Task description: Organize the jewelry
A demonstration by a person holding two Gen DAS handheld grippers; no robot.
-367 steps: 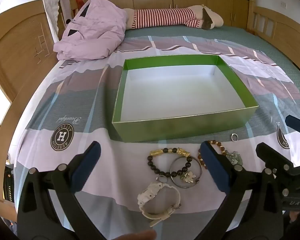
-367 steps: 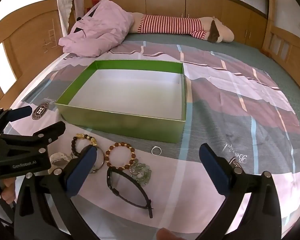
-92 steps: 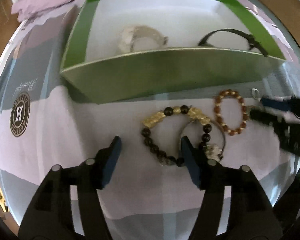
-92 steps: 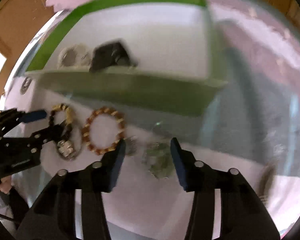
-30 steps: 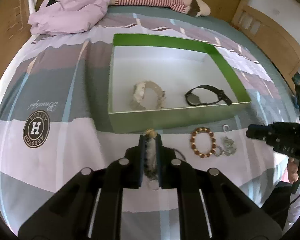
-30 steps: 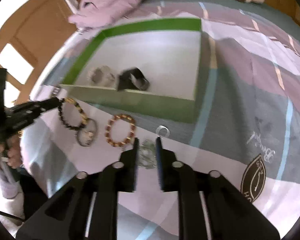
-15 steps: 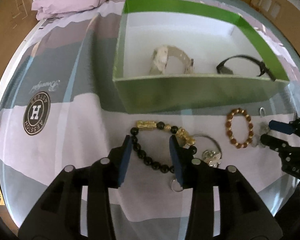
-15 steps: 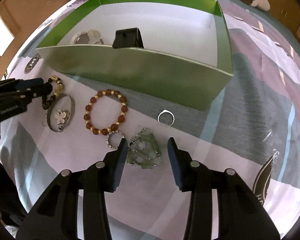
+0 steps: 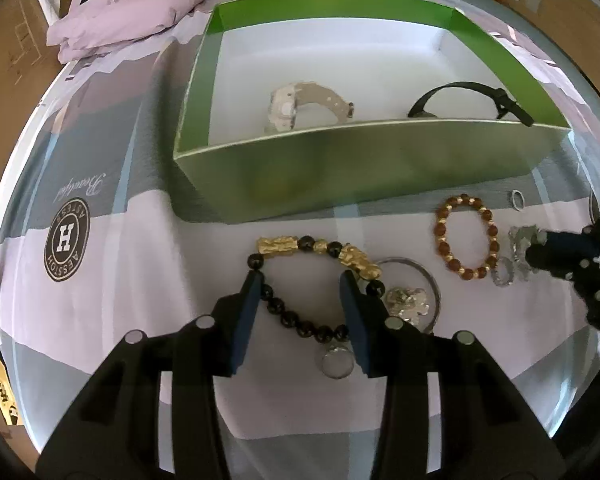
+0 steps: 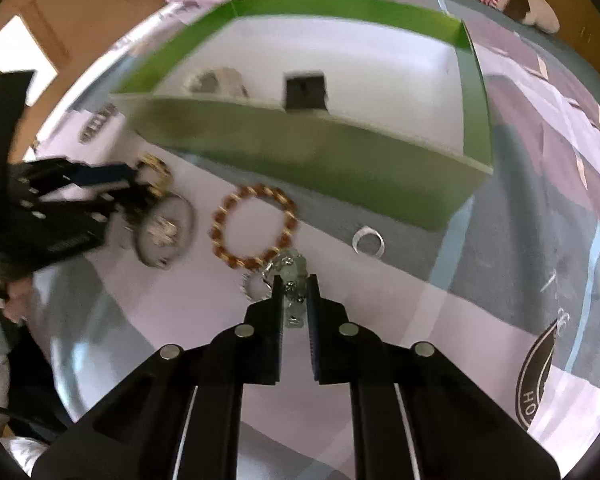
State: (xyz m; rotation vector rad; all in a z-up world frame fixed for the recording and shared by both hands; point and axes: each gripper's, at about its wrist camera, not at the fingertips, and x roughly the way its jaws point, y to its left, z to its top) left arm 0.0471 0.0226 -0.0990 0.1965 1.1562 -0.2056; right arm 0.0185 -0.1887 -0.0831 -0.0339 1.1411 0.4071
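Note:
A black-and-gold bead bracelet [image 9: 278,245] lies flat on the bedspread in front of the green box [image 9: 360,168]. My left gripper [image 9: 302,280] is open and low over it, one finger on each side of the loop. My right gripper [image 10: 295,280] is shut on a pale green charm piece [image 10: 293,266]; the left wrist view shows that gripper [image 9: 540,250] at the charm [image 9: 518,238]. Inside the box lie a white watch [image 9: 300,102] and a black watch [image 9: 460,92]. The left gripper [image 10: 134,184] is blurred in the right wrist view.
On the spread also lie a brown bead bracelet [image 9: 440,232], a silver bangle with a flower charm [image 9: 410,298], a silver ring [image 10: 358,240] and a small round pendant [image 9: 337,362]. A pink quilt [image 9: 140,4] is bunched behind the box. A hand [image 10: 14,300] holds the left gripper.
My left gripper, shut on the black-and-gold bracelet a second ago, now stands open around it on the spread. My right gripper's fingers have closed in on the green charm piece.

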